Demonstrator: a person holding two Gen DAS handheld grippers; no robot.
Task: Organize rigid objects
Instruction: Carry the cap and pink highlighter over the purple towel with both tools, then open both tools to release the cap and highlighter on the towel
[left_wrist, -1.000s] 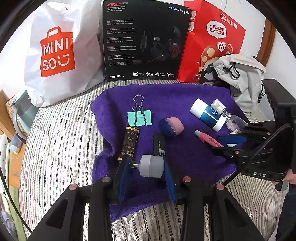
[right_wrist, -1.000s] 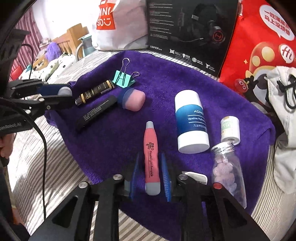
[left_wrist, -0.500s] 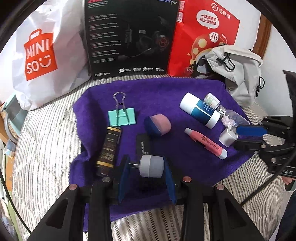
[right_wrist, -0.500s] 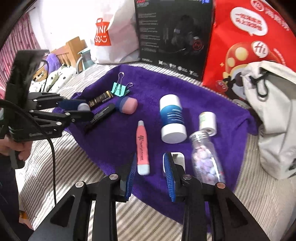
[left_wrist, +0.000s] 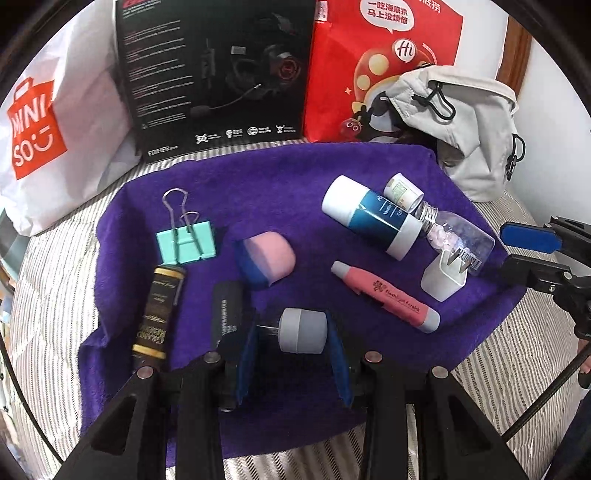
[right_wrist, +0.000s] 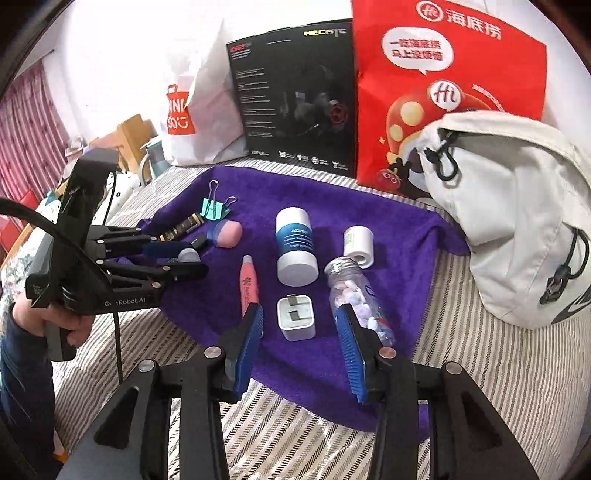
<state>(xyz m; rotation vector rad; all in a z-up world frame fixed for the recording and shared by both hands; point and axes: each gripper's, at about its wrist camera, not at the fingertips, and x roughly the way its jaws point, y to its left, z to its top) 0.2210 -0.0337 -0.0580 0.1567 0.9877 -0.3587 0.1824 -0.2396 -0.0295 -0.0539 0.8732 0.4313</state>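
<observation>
A purple towel (left_wrist: 280, 184) (right_wrist: 399, 229) holds the objects. My left gripper (left_wrist: 292, 334) (right_wrist: 186, 258) is shut on a small grey cap with a pin (left_wrist: 303, 335) (right_wrist: 188, 254), just above the towel's near edge. Beside it lie a black tube (left_wrist: 226, 314) and a black-and-gold tube (left_wrist: 159, 314). My right gripper (right_wrist: 300, 322) (left_wrist: 532, 254) stands open and empty, its fingers on either side of a white charger plug (right_wrist: 295, 318) (left_wrist: 443, 277). A pink tube (right_wrist: 248, 286) (left_wrist: 388, 297) lies left of the plug, a clear pill bottle (right_wrist: 354, 295) on its right.
Also on the towel are a teal binder clip (left_wrist: 185, 242), a pink-and-blue sponge (left_wrist: 266, 260), a blue-and-white stick (right_wrist: 295, 245) and a white cap (right_wrist: 358, 242). Behind stand a white shopping bag (left_wrist: 55, 122), a black headset box (left_wrist: 218, 74) and a red bag (right_wrist: 443, 92). A pale drawstring bag (right_wrist: 509, 214) lies right.
My right gripper has let go of the pink tube, opened wide and drawn back to the white plug. The left gripper has pulled back a little with the grey cap in it.
</observation>
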